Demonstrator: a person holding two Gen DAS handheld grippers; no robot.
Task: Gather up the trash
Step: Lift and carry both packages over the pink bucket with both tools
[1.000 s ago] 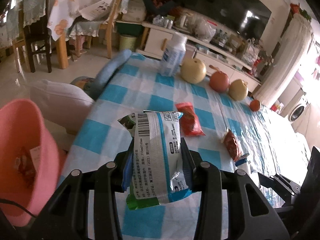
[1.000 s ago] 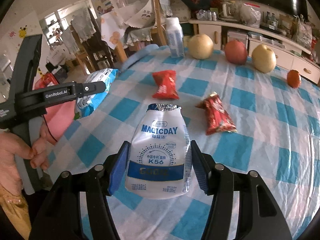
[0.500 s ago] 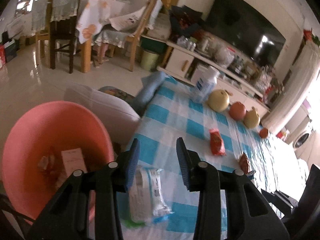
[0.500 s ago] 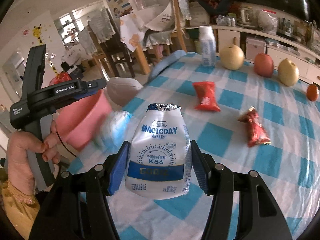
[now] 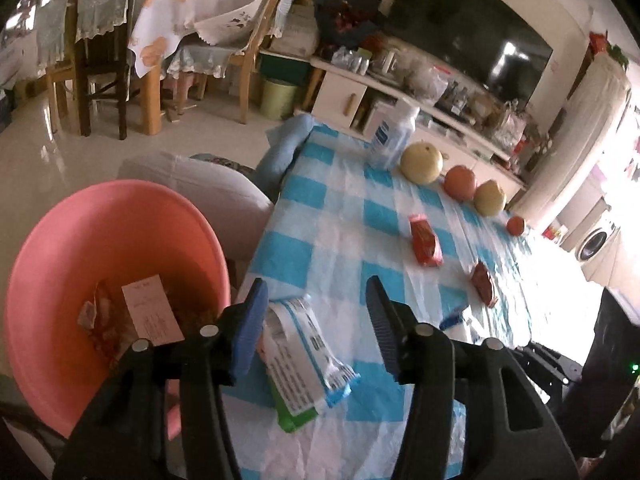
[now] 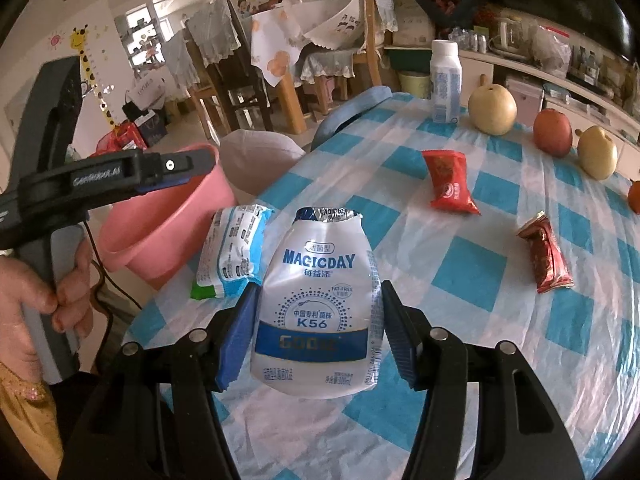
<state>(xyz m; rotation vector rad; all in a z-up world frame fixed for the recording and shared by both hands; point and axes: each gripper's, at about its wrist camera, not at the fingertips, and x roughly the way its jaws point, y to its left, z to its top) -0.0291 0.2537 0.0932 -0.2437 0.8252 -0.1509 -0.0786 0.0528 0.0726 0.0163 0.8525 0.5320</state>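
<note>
My left gripper [image 5: 316, 328] is open and empty, above the table's left edge. Below it a white-and-blue wipes packet [image 5: 304, 356] lies on the checked tablecloth at the edge, beside the pink bin [image 5: 60, 248]; the packet also shows in the right wrist view [image 6: 234, 252]. The bin holds paper scraps. My right gripper [image 6: 320, 332] is shut on a white MAGICDAY pouch [image 6: 320, 304], held above the table. Two red snack wrappers [image 6: 450, 186] [image 6: 546, 256] lie further out on the cloth.
A white bottle [image 6: 445, 80], two pears, an apple and an orange stand along the table's far edge. The pink bin [image 6: 168, 216] sits off the table's left side next to a white cushion [image 6: 260, 160]. Chairs and a second table stand behind.
My left gripper opened and let go of the wipes packet, which dropped onto the table edge beside the bin. The left gripper rose and pulled back. The right gripper still holds the pouch.
</note>
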